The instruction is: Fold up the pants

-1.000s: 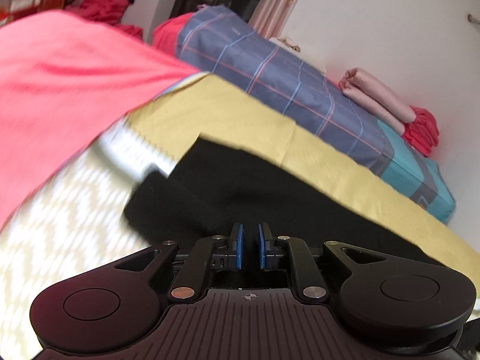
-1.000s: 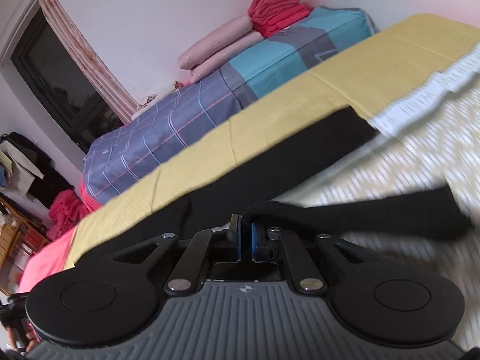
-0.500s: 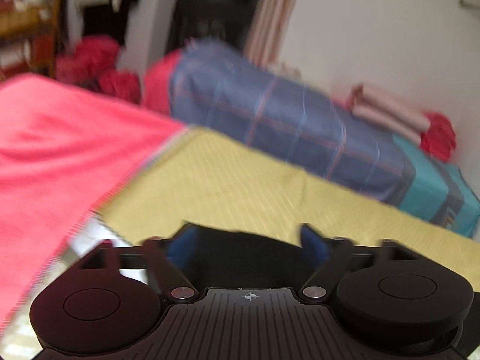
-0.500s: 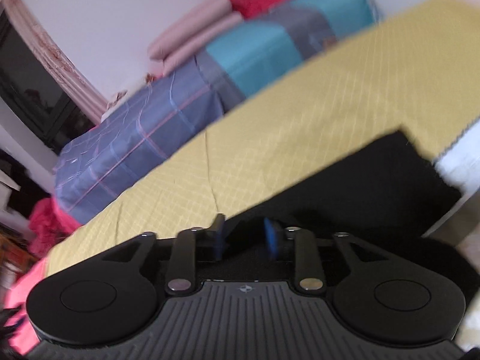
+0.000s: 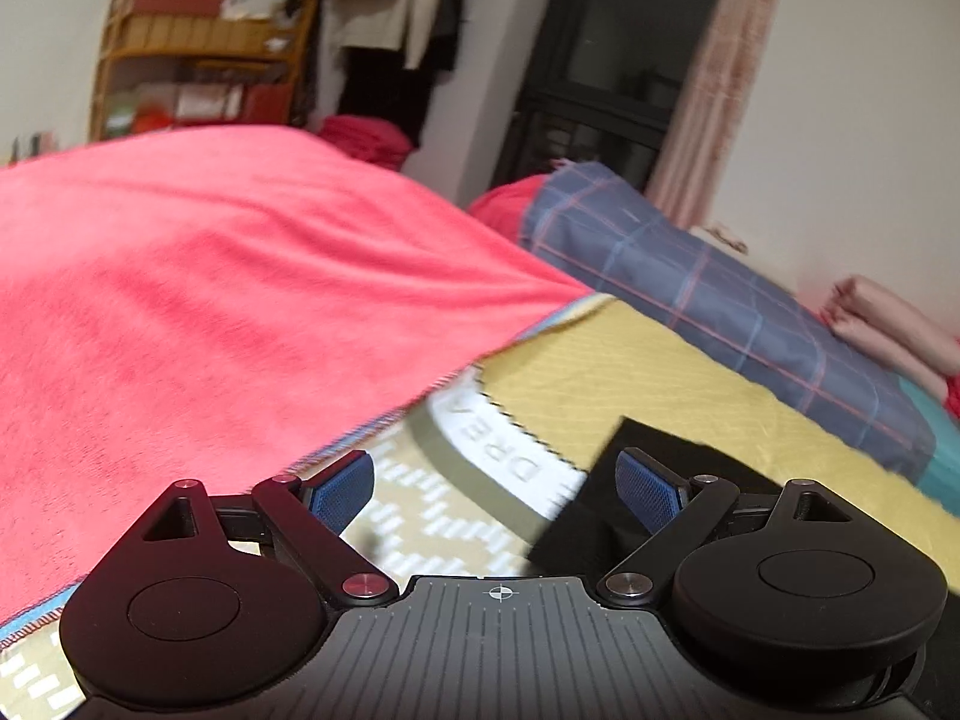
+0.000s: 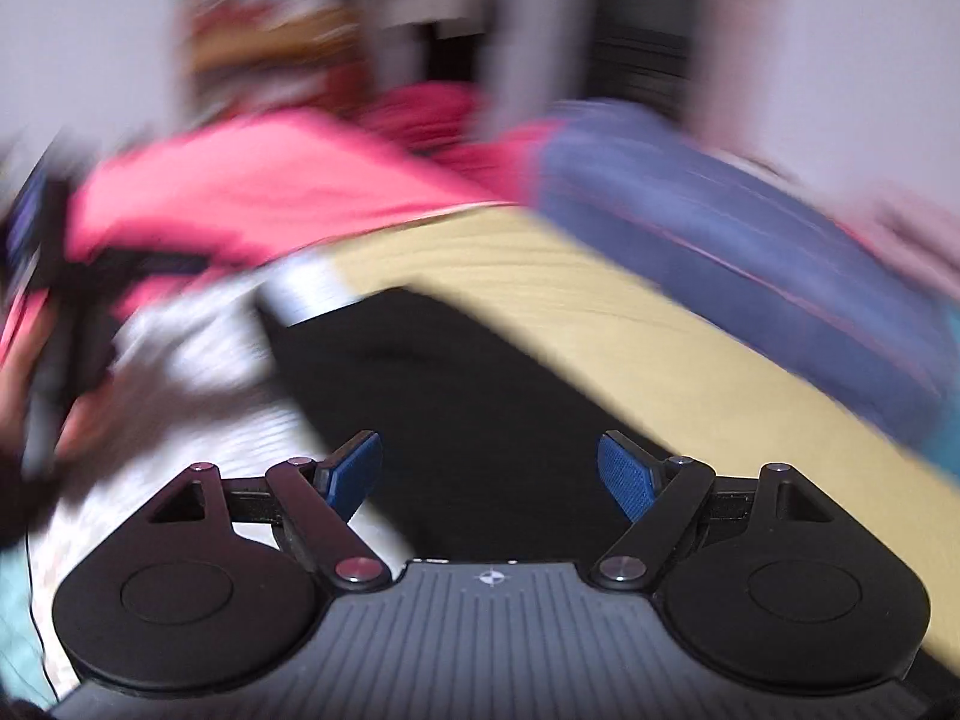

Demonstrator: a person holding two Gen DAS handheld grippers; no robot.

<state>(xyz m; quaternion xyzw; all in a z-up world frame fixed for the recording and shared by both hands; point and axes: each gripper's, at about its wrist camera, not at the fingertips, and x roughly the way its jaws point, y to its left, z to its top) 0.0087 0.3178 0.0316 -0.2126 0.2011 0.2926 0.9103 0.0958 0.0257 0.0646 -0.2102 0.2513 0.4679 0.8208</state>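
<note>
The black pants (image 6: 456,396) lie flat on the bed, partly over a yellow quilted sheet (image 6: 588,282). In the blurred right wrist view my right gripper (image 6: 489,474) hangs above them, its jaws opening wide, nothing between the blue pads. In the left wrist view only a corner of the black pants (image 5: 606,516) shows, by the right pad. My left gripper (image 5: 498,489) stands open over the patterned bed cover (image 5: 432,528), off the pants' left edge, and holds nothing.
A big pink blanket (image 5: 210,312) covers the bed's left side. A blue checked bolster (image 5: 720,300) and pink folded bedding (image 5: 888,324) line the wall behind. A wooden shelf (image 5: 192,66), hanging clothes and a dark window stand farther back. A blurred person's hand (image 6: 54,360) shows at left.
Both grippers were shut on the black pants a second ago and have let go and opened. Both swung left; the right view rolled level and is now blurred.
</note>
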